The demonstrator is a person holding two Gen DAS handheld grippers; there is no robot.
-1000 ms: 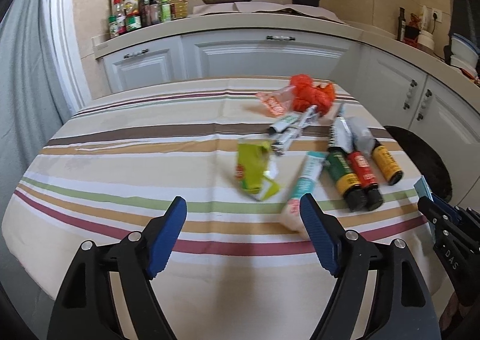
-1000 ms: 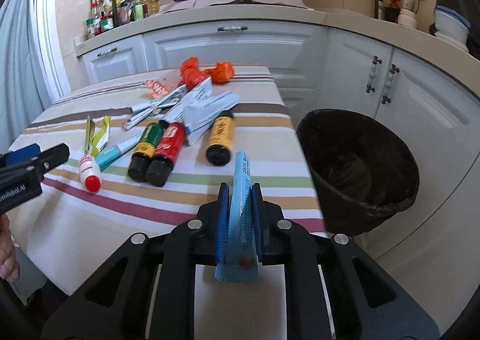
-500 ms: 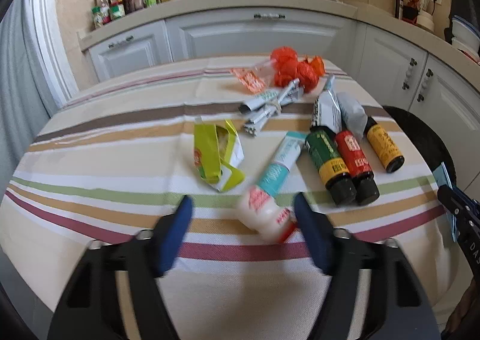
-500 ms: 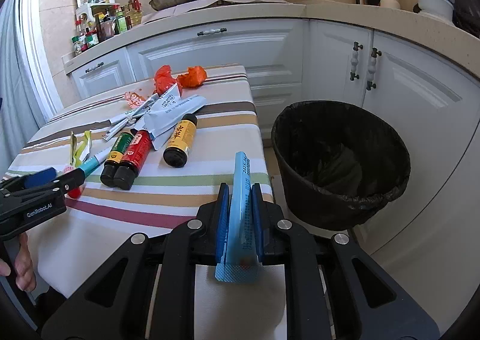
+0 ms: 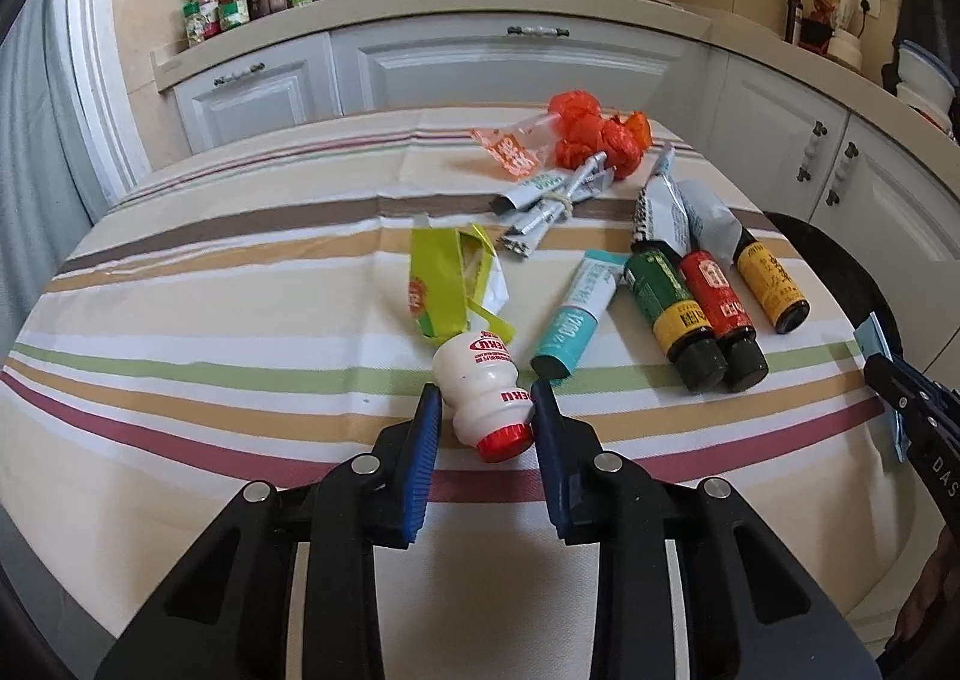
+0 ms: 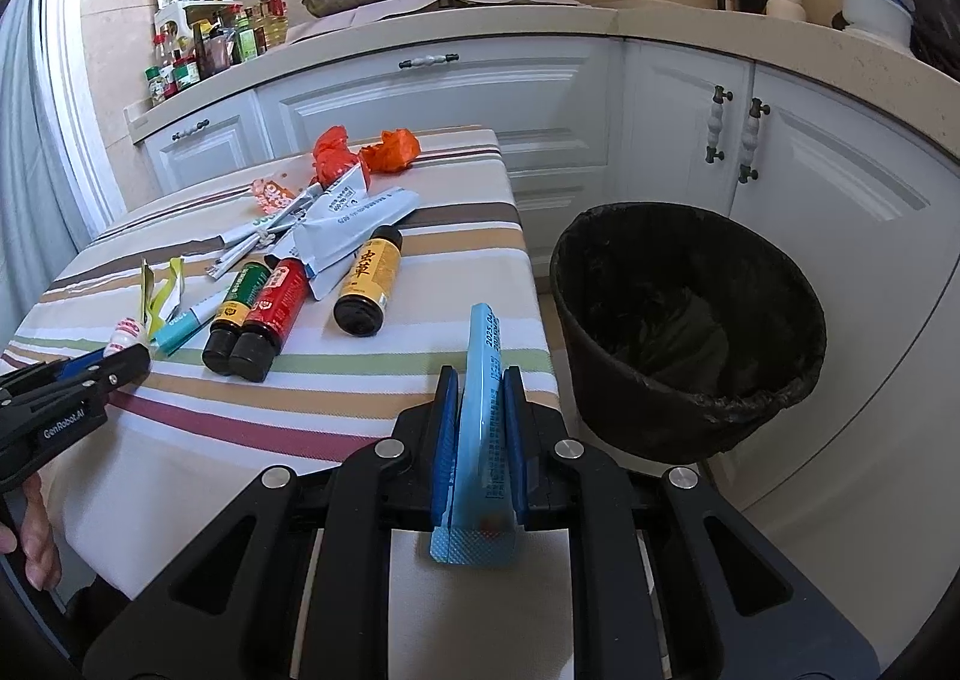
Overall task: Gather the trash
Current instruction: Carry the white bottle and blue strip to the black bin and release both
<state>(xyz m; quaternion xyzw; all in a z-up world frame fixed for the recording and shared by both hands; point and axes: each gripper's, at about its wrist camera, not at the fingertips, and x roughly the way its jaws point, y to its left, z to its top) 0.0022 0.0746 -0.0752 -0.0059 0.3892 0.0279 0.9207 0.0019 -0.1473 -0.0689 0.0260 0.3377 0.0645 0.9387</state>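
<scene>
In the left wrist view, the left claw (image 5: pixel 485 419) sits low in the middle of the frame. Its jaws have just been closing around a small white bottle (image 5: pixel 483 393) with a red cap, which lies on its side on the striped worktop (image 5: pixel 210 332). The blue pads stand right at the bottle's sides, the right one seemingly touching, the left one perhaps a hair off, so a firm grip is not yet certain. Just above lie a green wrapper (image 5: pixel 447 287) and a teal tube (image 5: pixel 575 314); three dark bottles (image 5: pixel 708 308) lie at right of centre, and crumpled orange trash (image 5: pixel 594 137) sits further up.

In the right wrist view, the right claw (image 6: pixel 480 428), at bottom centre, is clamped on a flat blue packet (image 6: pixel 480 422) standing on edge between its pads. The black bin (image 6: pixel 690 332) stands on the floor at right of the frame, beside the worktop's edge, its mouth open.

The step in hand looks like a double pickup: one piece secured, the other being seized. Next, the left jaws should finish squeezing the bottle and lift it, while the packet must travel right, over the bin's mouth, before being let go.
</scene>
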